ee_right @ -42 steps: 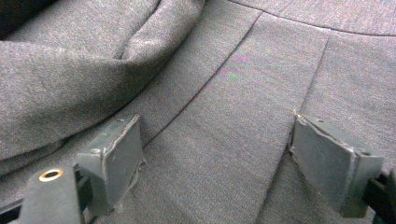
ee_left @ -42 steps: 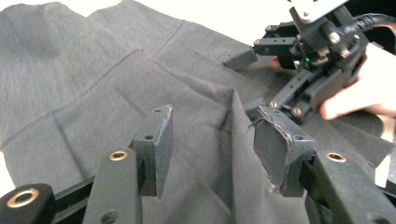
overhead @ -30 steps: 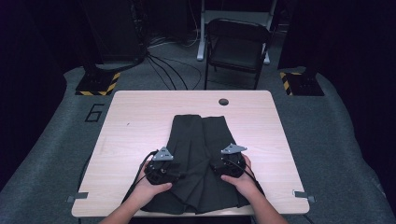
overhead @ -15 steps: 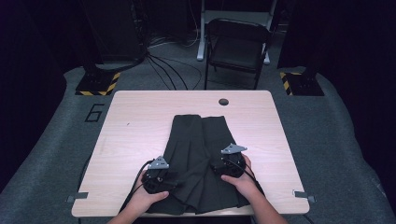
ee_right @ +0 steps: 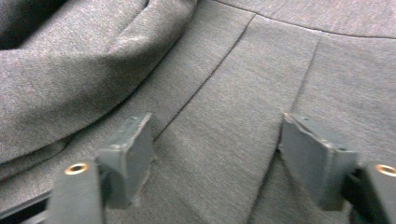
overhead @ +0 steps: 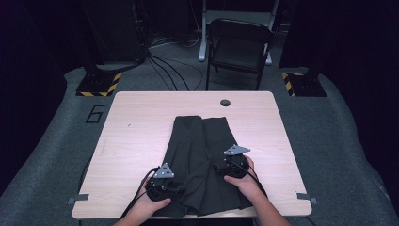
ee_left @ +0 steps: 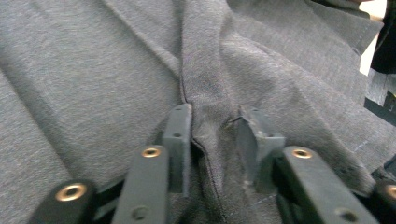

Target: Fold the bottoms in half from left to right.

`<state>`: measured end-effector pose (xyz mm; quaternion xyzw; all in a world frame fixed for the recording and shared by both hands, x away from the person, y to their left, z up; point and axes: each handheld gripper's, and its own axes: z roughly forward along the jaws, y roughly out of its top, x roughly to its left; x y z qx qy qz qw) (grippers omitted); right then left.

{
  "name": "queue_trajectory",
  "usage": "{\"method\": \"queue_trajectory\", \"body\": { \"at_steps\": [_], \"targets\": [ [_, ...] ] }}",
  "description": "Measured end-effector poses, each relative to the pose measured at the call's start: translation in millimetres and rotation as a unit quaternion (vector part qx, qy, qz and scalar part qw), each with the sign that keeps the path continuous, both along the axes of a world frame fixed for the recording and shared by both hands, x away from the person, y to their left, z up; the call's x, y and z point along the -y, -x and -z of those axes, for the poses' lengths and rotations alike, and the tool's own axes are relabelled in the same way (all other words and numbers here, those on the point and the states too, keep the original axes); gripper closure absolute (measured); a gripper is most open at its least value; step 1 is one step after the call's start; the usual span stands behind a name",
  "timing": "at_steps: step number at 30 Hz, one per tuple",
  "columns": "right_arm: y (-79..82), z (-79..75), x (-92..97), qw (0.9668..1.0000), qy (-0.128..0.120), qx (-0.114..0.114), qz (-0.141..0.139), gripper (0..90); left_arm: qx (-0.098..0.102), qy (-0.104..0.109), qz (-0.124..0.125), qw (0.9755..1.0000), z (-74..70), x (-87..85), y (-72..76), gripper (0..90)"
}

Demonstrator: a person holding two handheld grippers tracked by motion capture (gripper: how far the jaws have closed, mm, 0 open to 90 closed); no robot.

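My left claw [ee_left: 212, 140] has just been closing and now pinches a raised fold of the grey skirt [ee_left: 93, 79]; my right claw [ee_right: 233, 158] has narrowed a little, resting wide on the cloth.

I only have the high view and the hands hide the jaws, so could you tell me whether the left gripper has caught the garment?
Observer: Yes. The left gripper has just been closing its jaws, and they now pinch a raised fold of the garment.
Operator: And the right gripper?
Observer: The right gripper has just closed its jaws a little, but they stand wide apart on flat cloth and grip nothing.
Operator: Is anything between them?
Observer: A pleat line runs up between its jaws.
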<state>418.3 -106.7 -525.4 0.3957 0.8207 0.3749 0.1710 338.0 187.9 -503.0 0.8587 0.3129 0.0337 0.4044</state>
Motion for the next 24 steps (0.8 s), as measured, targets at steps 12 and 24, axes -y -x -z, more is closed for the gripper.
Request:
{"method": "queue_trajectory", "body": {
  "at_steps": [12,24],
  "targets": [
    [-8.4,-17.2,5.9,0.9996,-0.013,-0.019,0.018,47.2,0.006,0.023,0.02,0.9995,-11.3,3.5,6.3,87.2],
    [-38.4,-50.7,-18.2,0.9979,-0.061,-0.018,0.008,43.4,0.018,0.04,0.038,0.9983,-21.1,11.6,20.2,87.4]
  ]
}}
